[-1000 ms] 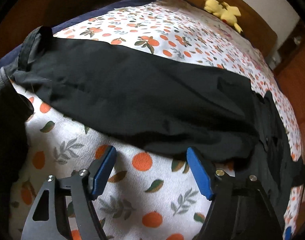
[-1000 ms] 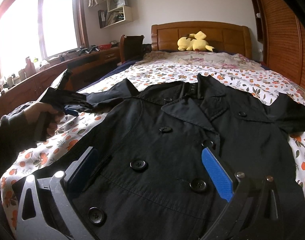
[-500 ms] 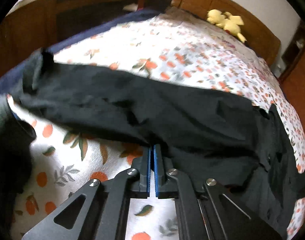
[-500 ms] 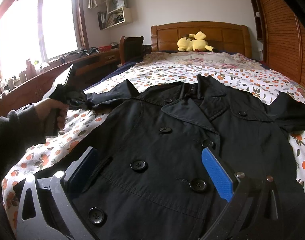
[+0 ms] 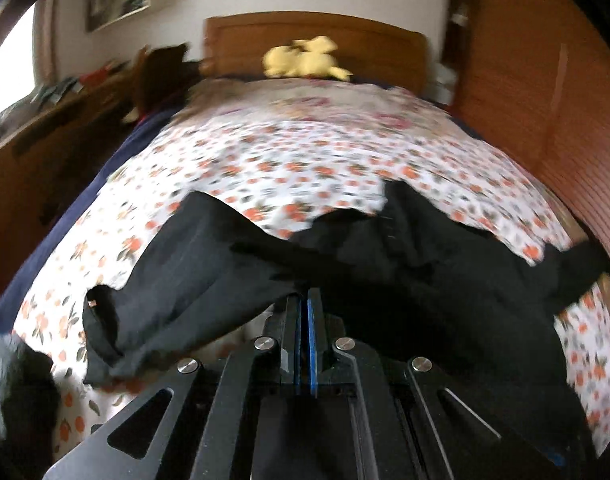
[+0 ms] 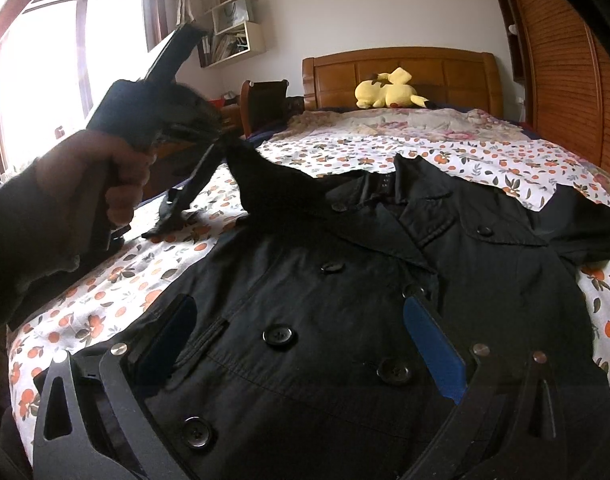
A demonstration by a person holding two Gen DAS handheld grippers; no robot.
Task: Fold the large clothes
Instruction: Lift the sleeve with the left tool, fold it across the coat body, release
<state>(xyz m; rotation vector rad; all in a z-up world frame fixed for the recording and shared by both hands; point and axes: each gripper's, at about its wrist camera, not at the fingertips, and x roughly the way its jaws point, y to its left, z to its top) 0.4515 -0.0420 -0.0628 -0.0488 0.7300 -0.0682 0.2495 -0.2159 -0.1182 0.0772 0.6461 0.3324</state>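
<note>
In the left wrist view, which is blurred, a bed (image 5: 305, 152) fills the room's middle, covered by a white sheet printed with oranges and leaves; a wooden headboard (image 5: 317, 46) stands at its far end against a pale wall, with one yellow plush toy (image 5: 303, 62) lying before it. A wooden desk runs along the left under a bright window, and slatted wooden panelling rises on the right. One black coat (image 5: 425, 264) lies across the bed, and the left gripper (image 5: 304, 300) is clenched on its sleeve (image 5: 177, 276), the blue pads pressed together with dark cloth pinched at their tips while the cuff end droops toward the sheet at lower left. In the right wrist view the same bed (image 6: 445, 144) shows sharply, with the headboard (image 6: 397, 72), the one plush toy (image 6: 389, 90), one wooden chair (image 6: 265, 100) by the desk, wall shelves (image 6: 233, 28) holding books, and the window (image 6: 65, 72) at left. The coat (image 6: 345, 280) lies flat, front up, collar toward the headboard, and six buttons can be counted on its front. A hand (image 6: 101, 172) holds the left gripper (image 6: 221, 138) above the sheet with the sleeve (image 6: 265, 188) lifted in it. The right gripper (image 6: 297, 336) hangs released over the coat's lower front, its two fingers spread wide and grasping nothing.
</note>
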